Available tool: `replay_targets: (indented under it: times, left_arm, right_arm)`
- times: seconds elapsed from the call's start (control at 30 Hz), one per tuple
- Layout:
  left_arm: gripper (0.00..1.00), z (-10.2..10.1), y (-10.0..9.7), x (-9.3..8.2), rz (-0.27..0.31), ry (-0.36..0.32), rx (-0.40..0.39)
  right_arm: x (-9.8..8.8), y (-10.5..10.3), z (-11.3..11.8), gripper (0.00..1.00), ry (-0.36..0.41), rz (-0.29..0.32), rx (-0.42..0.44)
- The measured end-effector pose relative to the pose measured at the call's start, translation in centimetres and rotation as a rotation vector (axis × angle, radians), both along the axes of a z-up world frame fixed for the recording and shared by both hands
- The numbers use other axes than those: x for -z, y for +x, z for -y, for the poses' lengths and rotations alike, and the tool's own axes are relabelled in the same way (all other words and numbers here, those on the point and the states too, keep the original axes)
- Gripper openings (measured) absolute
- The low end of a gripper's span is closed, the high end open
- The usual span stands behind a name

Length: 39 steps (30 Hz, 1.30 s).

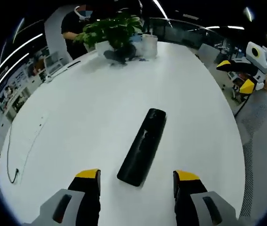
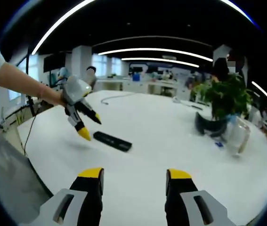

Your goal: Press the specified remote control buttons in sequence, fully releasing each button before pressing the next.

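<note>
Two pairs of tongs work over a wide white counter [image 1: 76, 117] with one black remote control [image 1: 142, 147] lying flat on it. In the left gripper view the remote sits in the lower middle of the frame, running from the lower left up toward the upper right, its near end just above the gap between the left tongs [image 1: 137, 181]. Those jaws stand apart, released, with their yellow tips to either side of the remote's near end and nothing between them; whether they touch the counter cannot be told. At the upper right edge of that view the right tongs [image 1: 239, 75] hang off beyond the counter's edge, well apart from the remote, with their yellow tips spread.

In the right gripper view the remote [image 2: 112, 141] lies left of centre on the counter [image 2: 171, 141]. The left tongs [image 2: 90, 127] come in from the upper left, held by a person's hand [image 2: 53, 96] on a bare forearm, jaws apart and pointing down and to the right, the lower yellow tip just beside the remote's left end and above it. The right tongs [image 2: 134, 176] rise from the bottom of this frame, jaws wide and released, holding nothing, near the remote but apart from it.

A leafy potted plant [image 2: 225, 96] stands at the right of this view with a clear jug [image 2: 237, 134] just beside it. A thin cable [image 1: 22, 155] trails across the counter at the lower left of the left gripper view.
</note>
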State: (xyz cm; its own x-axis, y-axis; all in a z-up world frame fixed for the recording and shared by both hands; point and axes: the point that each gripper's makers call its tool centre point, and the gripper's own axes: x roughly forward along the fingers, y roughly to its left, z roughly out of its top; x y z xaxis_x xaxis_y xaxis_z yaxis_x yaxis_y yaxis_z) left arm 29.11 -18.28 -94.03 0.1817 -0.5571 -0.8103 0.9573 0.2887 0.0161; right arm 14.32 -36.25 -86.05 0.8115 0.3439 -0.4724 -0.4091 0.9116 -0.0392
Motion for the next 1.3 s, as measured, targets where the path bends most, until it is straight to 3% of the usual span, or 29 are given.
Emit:
replay_targets:
  times: [0.23,0.8,1.1,1.23,1.3]
  left_arm:
    - [0.50,1.0,0.2,0.7,-0.031,0.018,0.040]
    - [0.40,3.5,1.2,2.5,-0.042,0.061,0.100]
    - [0.37,3.5,1.0,2.6,-0.043,0.102,0.204]
    - [0.26,3.4,0.9,2.7,-0.032,0.118,0.214]
    - [0.26,3.4,0.9,2.7,-0.038,0.118,0.207]
  right_arm:
    - [0.0,0.0,-0.2,0.48,0.005,-0.001,-0.010]
    - [0.4,-0.1,-0.5,0.45,0.022,-0.021,-0.026]
    - [0.7,-0.3,-0.7,0.43,0.022,-0.031,-0.041]
    - [0.8,-0.5,-0.9,0.42,0.020,-0.035,-0.049]
    - [0.8,-0.5,-0.9,0.42,0.020,-0.036,-0.049]
